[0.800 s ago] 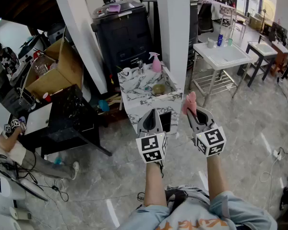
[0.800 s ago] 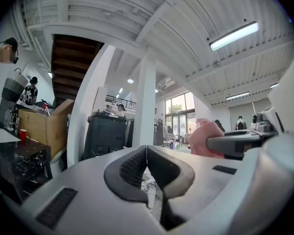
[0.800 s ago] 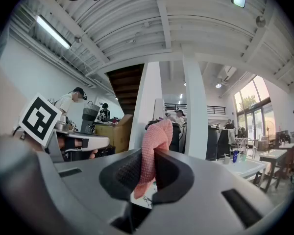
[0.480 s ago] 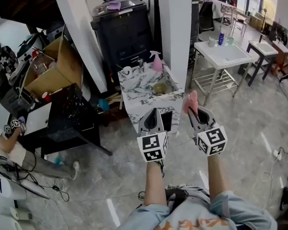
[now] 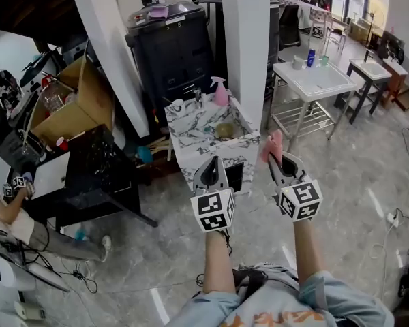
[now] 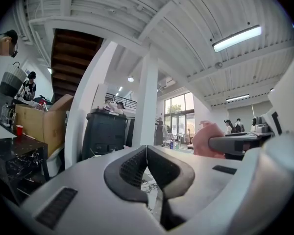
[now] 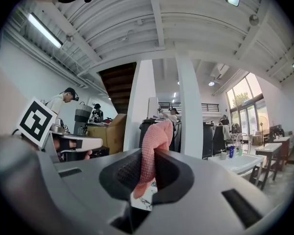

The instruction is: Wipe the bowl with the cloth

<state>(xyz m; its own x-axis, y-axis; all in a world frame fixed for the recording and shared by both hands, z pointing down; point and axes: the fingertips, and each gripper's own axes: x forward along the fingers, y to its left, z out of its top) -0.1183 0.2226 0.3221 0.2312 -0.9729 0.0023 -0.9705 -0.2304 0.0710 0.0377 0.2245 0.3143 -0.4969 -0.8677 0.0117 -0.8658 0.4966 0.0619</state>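
Note:
A marble-patterned sink counter point(image 5: 191, 129) stands ahead of me, with a dull yellowish bowl point(image 5: 225, 129) down in its basin. My right gripper point(image 5: 276, 157) is shut on a pink cloth point(image 5: 272, 146), held level in the air short of the counter's right corner. In the right gripper view the cloth point(image 7: 152, 151) stands up out of the pinched jaws of that right gripper point(image 7: 154, 168). My left gripper point(image 5: 213, 161) hovers just before the counter's front edge. Its jaws meet with nothing between them in the left gripper view point(image 6: 147, 153).
A pink spray bottle point(image 5: 221, 90) stands at the counter's back by the tap. A white pillar point(image 5: 249, 46) rises right behind the counter. A black bin cabinet point(image 5: 174, 46), a cardboard box point(image 5: 75, 104), a black table point(image 5: 99, 165) and a white table point(image 5: 313, 79) surround it.
The head view has drifted slightly. Both grippers keep their places, and the cloth stays in the right jaws.

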